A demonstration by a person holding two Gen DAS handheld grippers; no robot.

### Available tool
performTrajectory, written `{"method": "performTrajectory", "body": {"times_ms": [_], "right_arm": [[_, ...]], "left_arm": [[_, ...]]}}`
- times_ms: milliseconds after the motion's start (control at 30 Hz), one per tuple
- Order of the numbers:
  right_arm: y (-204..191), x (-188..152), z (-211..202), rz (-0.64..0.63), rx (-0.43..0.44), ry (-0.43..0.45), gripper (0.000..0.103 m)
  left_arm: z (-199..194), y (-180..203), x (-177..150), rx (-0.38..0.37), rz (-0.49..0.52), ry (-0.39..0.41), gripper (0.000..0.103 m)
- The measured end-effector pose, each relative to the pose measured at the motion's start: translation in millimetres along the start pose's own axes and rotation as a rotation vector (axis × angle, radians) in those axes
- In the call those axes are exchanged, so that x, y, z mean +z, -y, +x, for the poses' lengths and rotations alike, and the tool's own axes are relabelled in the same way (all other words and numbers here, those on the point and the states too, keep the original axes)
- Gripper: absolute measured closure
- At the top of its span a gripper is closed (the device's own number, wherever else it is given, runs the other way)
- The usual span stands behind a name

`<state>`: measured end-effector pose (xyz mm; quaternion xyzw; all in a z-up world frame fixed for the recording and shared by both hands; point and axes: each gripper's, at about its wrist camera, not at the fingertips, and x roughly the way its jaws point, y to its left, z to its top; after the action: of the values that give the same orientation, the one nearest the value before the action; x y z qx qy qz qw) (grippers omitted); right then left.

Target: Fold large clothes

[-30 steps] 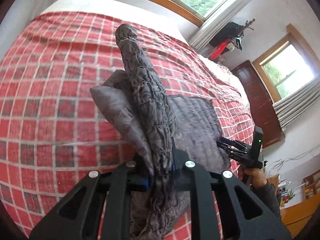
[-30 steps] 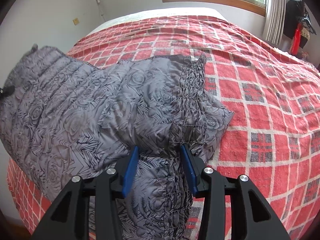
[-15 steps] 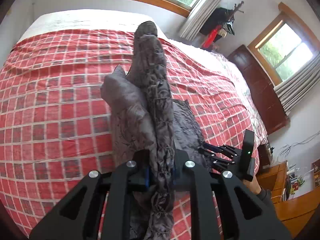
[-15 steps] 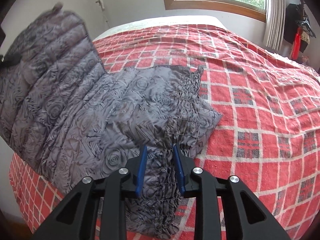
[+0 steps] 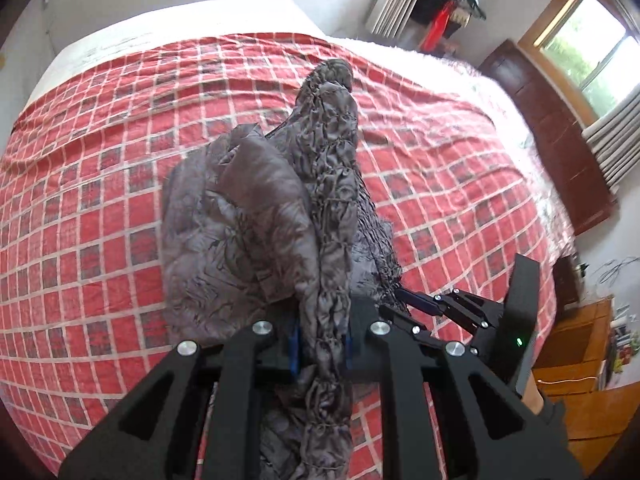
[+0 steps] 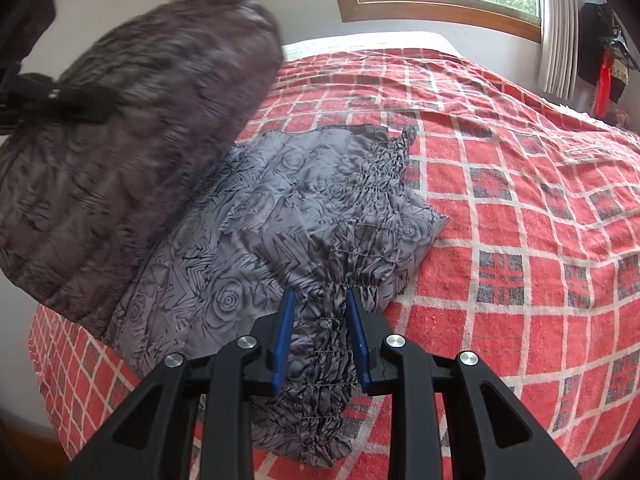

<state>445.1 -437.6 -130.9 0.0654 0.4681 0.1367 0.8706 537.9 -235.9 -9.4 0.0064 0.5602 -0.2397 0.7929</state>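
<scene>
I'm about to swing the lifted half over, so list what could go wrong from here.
1. The left hand-held gripper pinches only the bunched elastic band of the grey garment; the padded part hangs beside it and could drag the band out.
2. The right hand-held gripper holds the same band near the edge of the red plaid bedspread, so a tug could pull the garment off the bed.

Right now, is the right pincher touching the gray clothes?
Touching. In the right wrist view, the right gripper has both blue pads pressed against the gray garment's gathered band.
</scene>
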Motion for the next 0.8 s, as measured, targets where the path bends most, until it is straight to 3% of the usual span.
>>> {"method": "performTrajectory", "body": {"times_ms": [233,400,433,500,567,700,800], "right_arm": [[6.4,-11.1,-7.5,0.006,0.04,0.006,0.076],[5.4,-16.5,-16.6,-0.01,0.06,0.012,0.075],[5.9,-17.8,-18.6,-0.013,0.059,0.013,0.074],[8.5,-19.3,-20.8,-0.014,0.056,0.011,0.074],[11.5,-21.9,-24.2,-0.021,0.035,0.006,0.074],[17.4,-23.8,-31.0,-0.021,0.007,-0.004,0.074],[19.6,-21.8,-35.7,-0.015,-0.003,0.002,0.073]], "left_arm": [[41.0,43.9,2.1,0.077,0.059,-0.04,0.088],[59.1,61.9,1.5,0.077,0.068,-0.038,0.079],[61.9,64.0,1.3,0.056,0.065,-0.032,0.077],[64.0,68.9,0.8,0.001,0.062,-0.009,0.063],[63.4,73.7,-1.7,-0.121,0.064,0.009,0.056],[51.2,81.0,-10.3,-0.19,0.081,0.062,0.049],[23.0,72.5,-14.1,-0.352,0.044,0.121,0.033]]}}
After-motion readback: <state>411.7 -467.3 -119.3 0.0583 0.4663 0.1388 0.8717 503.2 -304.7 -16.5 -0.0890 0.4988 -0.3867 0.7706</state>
